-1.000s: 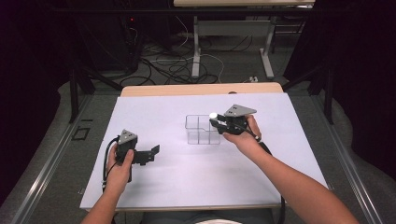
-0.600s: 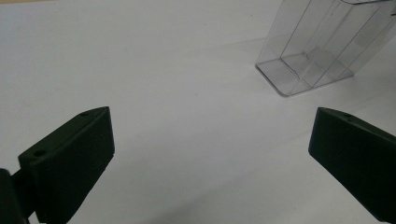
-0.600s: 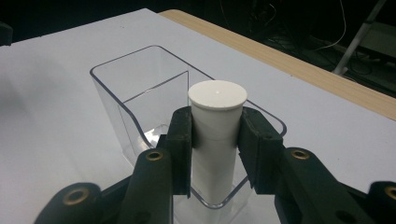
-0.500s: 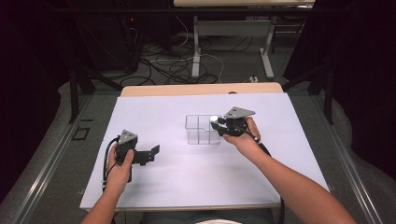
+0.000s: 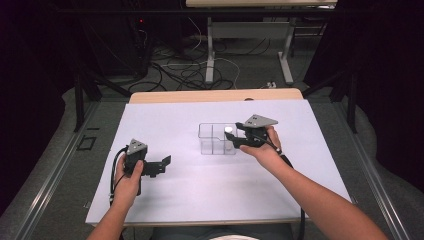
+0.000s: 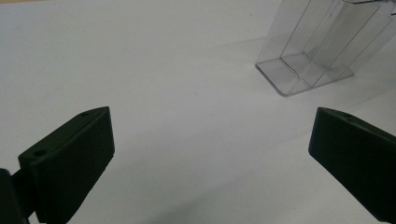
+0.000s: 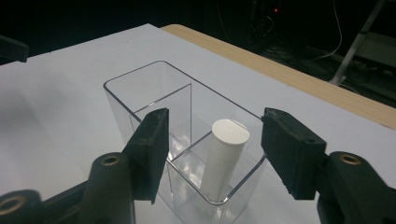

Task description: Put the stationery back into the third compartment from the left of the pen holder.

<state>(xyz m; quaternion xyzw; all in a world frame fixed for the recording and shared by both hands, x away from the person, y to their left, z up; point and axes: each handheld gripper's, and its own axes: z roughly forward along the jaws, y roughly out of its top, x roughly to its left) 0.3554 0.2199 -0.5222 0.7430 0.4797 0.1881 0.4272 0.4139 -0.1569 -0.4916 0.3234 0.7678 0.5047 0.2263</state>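
A clear box (image 5: 216, 138) is sitting near the middle of the white table (image 5: 200, 200), a little to the right and toward the far side. Thin clear walls are splitting it into compartments. A white tube (image 7: 225, 156) is standing in the compartment at the box's right end, on its far side as the high view shows it. The tube is leaning slightly, its flat cap sitting about level with the box's rim, and its foot is resting on the clear floor.

The right gripper (image 5: 235, 136) is hanging just over that right end of the box, held by the person's right hand (image 5: 265, 150). Its jaws are standing spread, one on each side of the tube, and neither is touching the tube. In the right gripper view the gripper (image 7: 212, 140) is looking down on the tube's cap from close by, with the left jaw in front of the box's inner wall and the right jaw beside the box's outer corner.

The left gripper (image 5: 162, 165) is lying low over the near left part of the table, well apart from the box, held in the left hand (image 5: 127, 180). Its jaws are spread wide with nothing between them but bare table. In the left gripper view the gripper (image 6: 210, 154) is pointing across the white surface, and the box (image 6: 317, 46) is showing at the upper right, beyond the jaws.
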